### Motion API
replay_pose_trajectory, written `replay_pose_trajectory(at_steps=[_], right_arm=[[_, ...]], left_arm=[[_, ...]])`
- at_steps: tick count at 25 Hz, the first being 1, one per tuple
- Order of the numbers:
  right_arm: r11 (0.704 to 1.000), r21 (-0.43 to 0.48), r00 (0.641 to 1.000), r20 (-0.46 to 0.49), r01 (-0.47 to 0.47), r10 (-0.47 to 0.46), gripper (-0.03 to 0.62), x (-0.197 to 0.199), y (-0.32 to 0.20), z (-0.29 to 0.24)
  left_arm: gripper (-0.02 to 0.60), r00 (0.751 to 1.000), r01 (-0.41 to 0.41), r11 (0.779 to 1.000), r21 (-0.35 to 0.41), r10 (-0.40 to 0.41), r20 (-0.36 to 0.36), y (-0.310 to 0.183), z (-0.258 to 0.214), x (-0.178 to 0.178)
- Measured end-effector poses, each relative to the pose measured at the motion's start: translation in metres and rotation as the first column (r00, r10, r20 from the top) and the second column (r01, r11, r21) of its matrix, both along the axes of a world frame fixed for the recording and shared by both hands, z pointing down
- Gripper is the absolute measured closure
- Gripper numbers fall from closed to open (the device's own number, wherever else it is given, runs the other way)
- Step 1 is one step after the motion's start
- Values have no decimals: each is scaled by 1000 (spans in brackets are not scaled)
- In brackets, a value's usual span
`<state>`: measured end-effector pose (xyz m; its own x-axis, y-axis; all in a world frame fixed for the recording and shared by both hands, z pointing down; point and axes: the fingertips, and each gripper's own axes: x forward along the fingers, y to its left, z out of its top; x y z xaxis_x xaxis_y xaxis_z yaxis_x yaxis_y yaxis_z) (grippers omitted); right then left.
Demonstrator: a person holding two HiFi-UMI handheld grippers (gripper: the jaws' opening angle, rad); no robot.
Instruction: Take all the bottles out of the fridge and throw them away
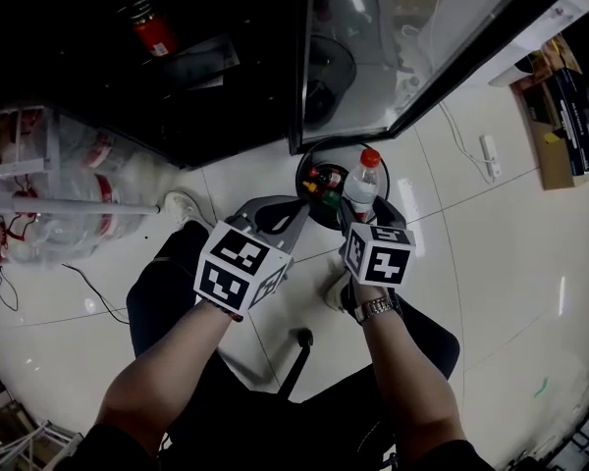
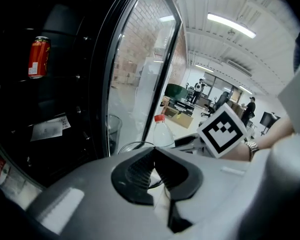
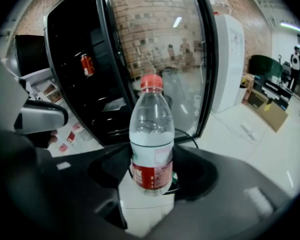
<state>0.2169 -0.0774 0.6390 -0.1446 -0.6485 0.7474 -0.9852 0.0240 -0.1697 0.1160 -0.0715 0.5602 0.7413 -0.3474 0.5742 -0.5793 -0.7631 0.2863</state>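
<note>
Facing the open fridge (image 1: 226, 96) with the black bin (image 1: 301, 183) set just below its door, probably for a short drop. Gripping the red-capped bottle (image 3: 151, 134) upright by its labelled waist in the right gripper (image 3: 152, 172), jaws spread wide around it, apparently above the bin's mouth. Carrying nothing in the left gripper (image 2: 154, 156), tips pressed together, just beside.
</note>
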Motion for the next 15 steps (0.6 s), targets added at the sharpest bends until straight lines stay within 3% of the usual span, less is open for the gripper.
replay_pose_trajectory(at_steps=[2, 3, 4, 15], right_arm=[[1000, -11, 1000, -17, -11, 11, 347, 3, -2, 8], [1000, -5, 999, -30, -18, 17, 441, 5, -5, 8], [1000, 3, 999, -36, -24, 24, 468, 6, -9, 7], [997, 74, 999, -24, -28, 30, 468, 1, -49, -32]], left_arm=[[578, 1000, 2, 1000, -11, -2, 5, -4, 6, -2], [578, 1000, 3, 1000, -16, -3, 7, -6, 8, -3], [577, 1000, 5, 1000, -19, -4, 10, -9, 10, -4], [578, 1000, 28, 1000, 9, -29, 6, -34, -11, -18]])
